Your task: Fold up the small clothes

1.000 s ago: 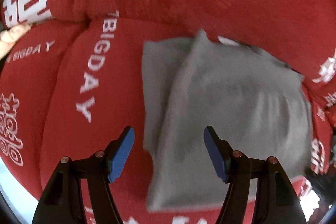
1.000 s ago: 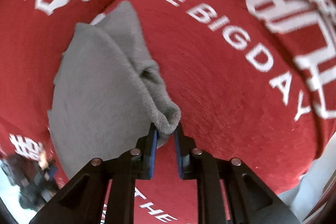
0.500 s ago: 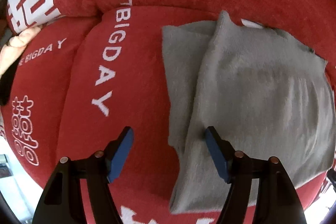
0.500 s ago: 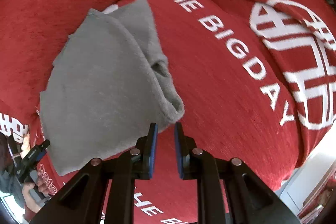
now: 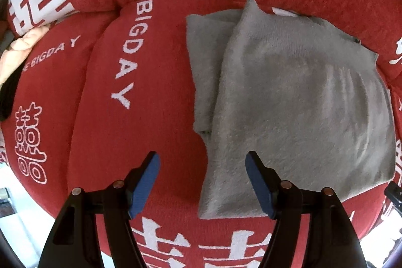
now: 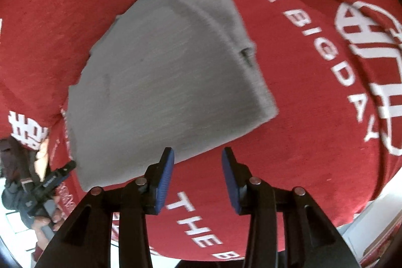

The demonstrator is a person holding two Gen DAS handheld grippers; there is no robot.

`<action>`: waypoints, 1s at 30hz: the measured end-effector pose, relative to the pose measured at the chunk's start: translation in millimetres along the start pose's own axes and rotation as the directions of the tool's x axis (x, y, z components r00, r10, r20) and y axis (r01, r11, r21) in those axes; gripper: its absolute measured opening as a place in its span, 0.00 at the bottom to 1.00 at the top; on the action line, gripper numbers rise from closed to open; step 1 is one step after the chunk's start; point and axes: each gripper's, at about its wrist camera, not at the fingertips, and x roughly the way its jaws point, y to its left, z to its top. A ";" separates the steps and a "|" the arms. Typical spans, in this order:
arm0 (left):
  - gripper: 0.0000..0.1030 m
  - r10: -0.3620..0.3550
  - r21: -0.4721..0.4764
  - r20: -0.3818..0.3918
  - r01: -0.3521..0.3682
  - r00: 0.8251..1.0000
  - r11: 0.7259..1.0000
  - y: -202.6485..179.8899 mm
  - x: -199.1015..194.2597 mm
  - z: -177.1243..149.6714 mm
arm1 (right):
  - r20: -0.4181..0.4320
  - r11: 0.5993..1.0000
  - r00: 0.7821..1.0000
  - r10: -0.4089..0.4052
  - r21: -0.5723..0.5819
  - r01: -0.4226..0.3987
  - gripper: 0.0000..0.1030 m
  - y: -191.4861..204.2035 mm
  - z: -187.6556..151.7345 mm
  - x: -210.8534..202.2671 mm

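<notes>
Folded grey cloth (image 5: 289,102) flat on red cushion (image 5: 155,122).

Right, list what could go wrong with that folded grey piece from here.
1. The grey garment lies on a rounded red cushion; it may slide or sag open.
2. The under layer sticks out past the top fold at one side, so the stack looks uneven.
3. Both the left gripper and right gripper are open near its edge and could snag it.
</notes>
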 end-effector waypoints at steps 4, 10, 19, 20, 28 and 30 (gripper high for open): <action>0.96 0.002 0.000 0.023 -0.002 1.000 1.000 5.0 -4.5 -4.0 | -0.018 0.999 0.999 0.030 -0.019 -0.030 0.46 10.7 -4.0 5.4; 0.96 -0.029 -0.020 -0.016 0.029 0.999 0.999 18.5 1.0 -17.1 | -0.063 0.996 0.994 0.084 -0.027 -0.086 0.52 24.5 -14.8 16.6; 0.96 -0.158 -0.159 -0.108 0.140 0.982 0.977 59.2 23.6 -53.8 | -0.164 0.966 0.966 0.200 -0.129 -0.222 0.53 68.4 -36.0 43.1; 0.96 -0.174 -0.191 -0.103 0.152 0.979 0.970 65.2 23.9 -58.2 | -0.186 0.963 0.959 0.212 -0.128 -0.238 0.54 73.9 -38.9 48.7; 0.96 -0.288 -0.321 -0.070 0.252 0.955 0.913 82.5 28.1 -77.8 | -0.285 0.942 0.914 0.289 -0.088 -0.325 0.55 104.3 -58.5 84.0; 0.96 -0.318 -0.331 -0.058 0.283 0.946 0.900 78.0 27.2 -81.0 | -0.304 0.935 0.902 0.306 -0.082 -0.345 0.55 110.8 -61.5 92.6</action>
